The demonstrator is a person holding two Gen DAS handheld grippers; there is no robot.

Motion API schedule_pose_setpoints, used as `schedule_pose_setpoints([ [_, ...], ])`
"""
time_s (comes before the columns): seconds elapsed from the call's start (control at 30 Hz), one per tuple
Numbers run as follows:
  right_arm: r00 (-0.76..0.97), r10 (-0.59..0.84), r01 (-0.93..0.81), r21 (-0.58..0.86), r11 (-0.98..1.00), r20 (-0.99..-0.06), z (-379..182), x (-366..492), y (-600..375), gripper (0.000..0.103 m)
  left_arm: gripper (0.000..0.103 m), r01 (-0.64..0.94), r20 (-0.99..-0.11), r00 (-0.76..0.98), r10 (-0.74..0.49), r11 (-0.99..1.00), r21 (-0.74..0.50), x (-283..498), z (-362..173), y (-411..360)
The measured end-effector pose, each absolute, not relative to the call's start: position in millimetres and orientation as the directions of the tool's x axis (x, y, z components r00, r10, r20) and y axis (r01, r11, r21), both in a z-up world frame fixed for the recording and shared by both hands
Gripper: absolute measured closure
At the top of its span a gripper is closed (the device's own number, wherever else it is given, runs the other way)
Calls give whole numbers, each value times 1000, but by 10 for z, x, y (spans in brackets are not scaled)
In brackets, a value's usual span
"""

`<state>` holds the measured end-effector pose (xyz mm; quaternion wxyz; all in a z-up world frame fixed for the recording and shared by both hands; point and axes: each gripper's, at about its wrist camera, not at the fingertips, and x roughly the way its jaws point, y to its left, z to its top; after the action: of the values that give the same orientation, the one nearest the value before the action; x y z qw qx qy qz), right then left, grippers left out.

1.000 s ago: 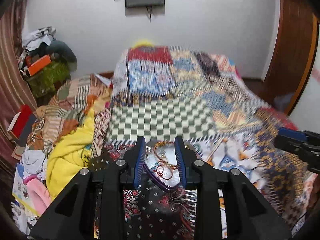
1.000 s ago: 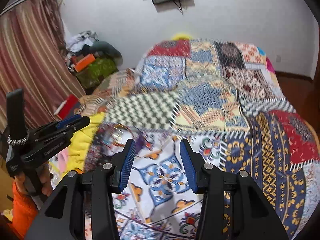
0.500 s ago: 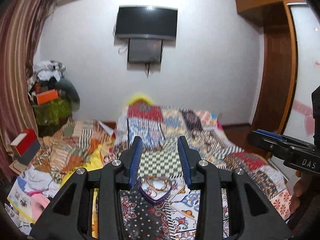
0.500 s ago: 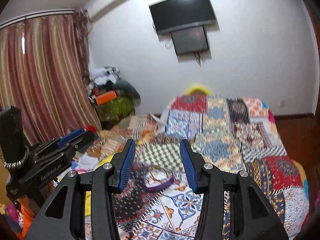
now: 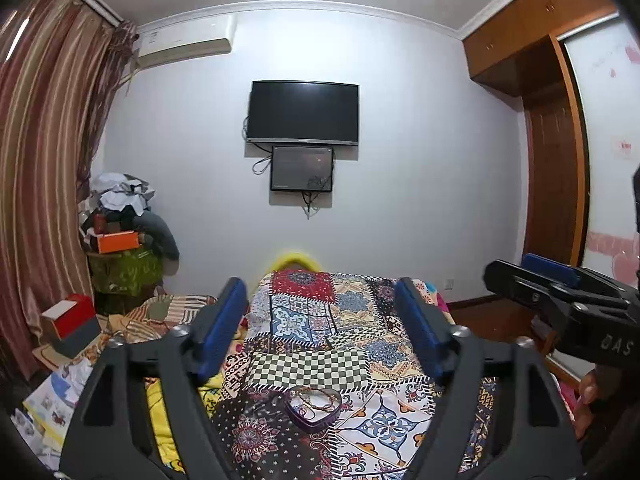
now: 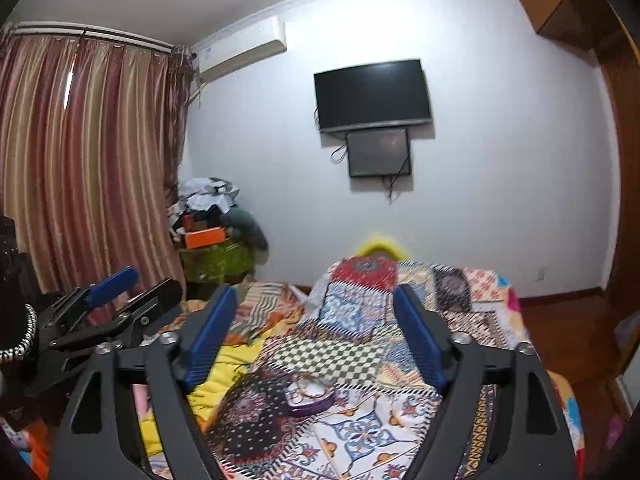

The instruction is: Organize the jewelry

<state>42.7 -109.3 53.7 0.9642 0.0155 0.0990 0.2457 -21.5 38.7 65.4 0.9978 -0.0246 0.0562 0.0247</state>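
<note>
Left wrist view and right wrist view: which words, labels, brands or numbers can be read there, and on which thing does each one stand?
"DAS": pale letters on the black body of the right gripper, seen in the left wrist view; it may be part of a longer word.
Air conditioner: a small label at its left end, too blurred to read.
Papers on the floor: printed, but too small to read.
Television: no legible brand.

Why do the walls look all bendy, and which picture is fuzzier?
Both views come through fisheye lenses, so the striped pink curtain bows in the left wrist view. The right wrist view is fuzzier: its purple heart-shaped jewelry dish and colourful patchwork bedspread are smeared, while the left wrist view shows the dish sharper. The black wall-mounted television shows faint glare in the left wrist view.
</note>
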Motion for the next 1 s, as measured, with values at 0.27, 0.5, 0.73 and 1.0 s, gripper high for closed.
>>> schedule_pose_setpoints([
  [0.27,864,464,-459,76,885,-197,494,371,-1106,16,7,-90,-112,990,82,994,-62,-266,640,430],
  [0.5,860,470,-464,78,882,-200,514,349,-1111,16,7,-96,-118,989,88,993,-62,-298,618,436],
  [0.73,856,473,-467,81,881,-211,486,330,-1119,16,4,-103,-126,988,95,993,-62,-281,596,427],
  [1.0,851,475,-468,86,879,-223,490,348,-1115,16,1,-117,-132,985,109,992,-56,-244,568,427],
])
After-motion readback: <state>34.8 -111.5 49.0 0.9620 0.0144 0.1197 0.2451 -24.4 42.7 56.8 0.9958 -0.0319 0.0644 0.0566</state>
